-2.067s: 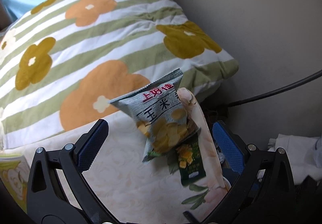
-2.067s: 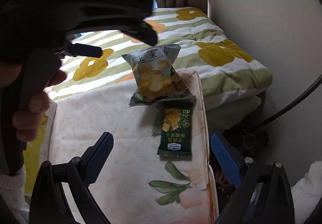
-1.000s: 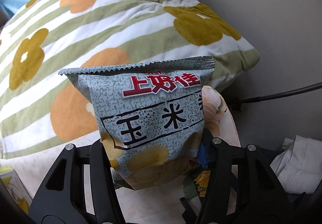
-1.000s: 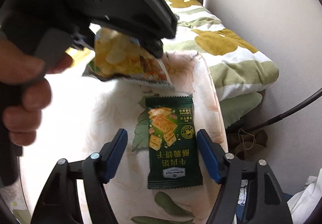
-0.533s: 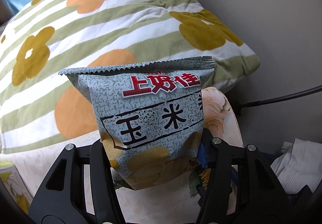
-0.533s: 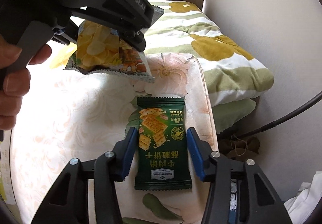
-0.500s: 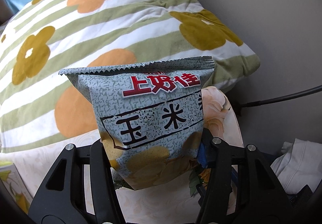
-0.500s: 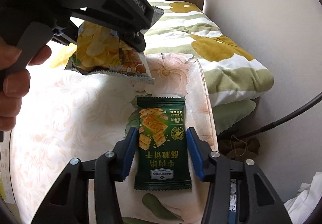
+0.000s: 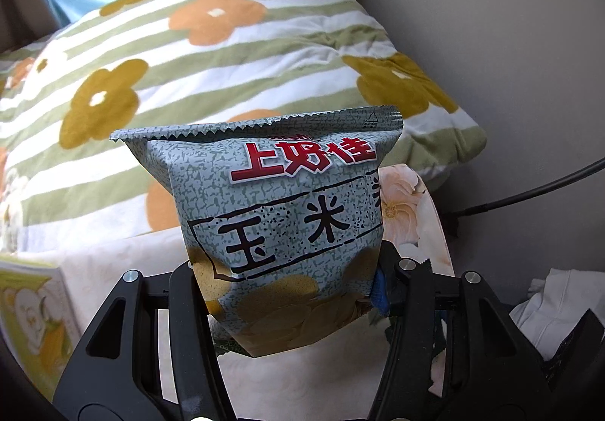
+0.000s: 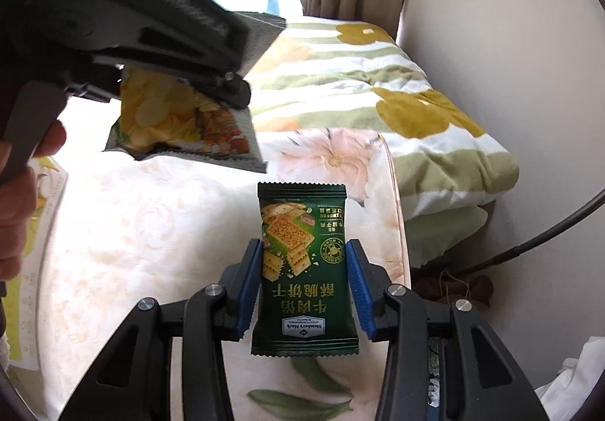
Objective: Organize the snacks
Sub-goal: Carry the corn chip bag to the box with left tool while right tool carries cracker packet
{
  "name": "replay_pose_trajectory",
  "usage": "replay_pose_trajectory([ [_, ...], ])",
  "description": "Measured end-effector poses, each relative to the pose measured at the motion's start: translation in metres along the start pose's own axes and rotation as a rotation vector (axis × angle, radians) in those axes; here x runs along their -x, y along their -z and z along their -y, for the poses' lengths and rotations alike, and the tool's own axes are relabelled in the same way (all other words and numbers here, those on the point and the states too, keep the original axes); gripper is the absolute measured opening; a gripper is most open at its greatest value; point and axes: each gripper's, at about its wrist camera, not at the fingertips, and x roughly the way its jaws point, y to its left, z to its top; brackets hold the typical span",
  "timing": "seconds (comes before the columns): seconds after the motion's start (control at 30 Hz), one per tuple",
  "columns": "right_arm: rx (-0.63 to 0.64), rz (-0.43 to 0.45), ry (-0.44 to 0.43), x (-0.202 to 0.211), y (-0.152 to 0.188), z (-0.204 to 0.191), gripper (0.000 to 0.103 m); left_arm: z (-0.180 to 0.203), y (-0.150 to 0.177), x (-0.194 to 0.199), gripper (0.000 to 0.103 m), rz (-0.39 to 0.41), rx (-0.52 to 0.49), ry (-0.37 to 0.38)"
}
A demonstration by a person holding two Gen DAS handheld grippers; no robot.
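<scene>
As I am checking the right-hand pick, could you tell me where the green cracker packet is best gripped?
Across its two long edges near the printed-name end, from above: the green cracker packet is flat and narrow, as the right gripper already pinches it.

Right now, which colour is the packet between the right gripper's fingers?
Dark green cracker packet, best seen in the right wrist view.

Chip bag (image 10: 181,122) above bedsheet (image 10: 151,224) — cracker packet (image 10: 304,266) right, quilt (image 10: 378,88) behind.
</scene>
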Motion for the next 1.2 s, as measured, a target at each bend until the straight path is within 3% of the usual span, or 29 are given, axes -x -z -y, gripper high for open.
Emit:
replay_pose_trajectory([
  [0.3, 0.115, 0.068, -0.098, 0.057, -0.025, -0.044, 0.04, -0.057, 0.031, 0.113, 0.051, 0.158, 0.117, -0.076],
  [0.6, 0.274, 0.137, -0.247, 0.103, -0.062, -0.139, 0.04, -0.147, 0.075, 0.208, 0.051, 0.281, 0.233, -0.165],
  [0.73, 0.322, 0.161, -0.339, 0.122, -0.07, -0.193, 0.04, -0.194, 0.101, 0.232, 0.051, 0.285, 0.272, -0.229],
  [0.93, 0.369, 0.158, -0.409, 0.131, -0.066, -0.266, 0.04, -0.261, 0.144, 0.246, 0.051, 0.243, 0.345, -0.269],
  [1.07, 0.384, 0.135, -0.415, 0.128, -0.059, -0.306, 0.04, -0.286, 0.166, 0.243, 0.051, 0.199, 0.332, -0.276],
  [1.2, 0.357, 0.104, -0.399, 0.12, -0.057, -0.323, 0.04, -0.302, 0.181, 0.233, 0.051, 0.157, 0.292, -0.227],
])
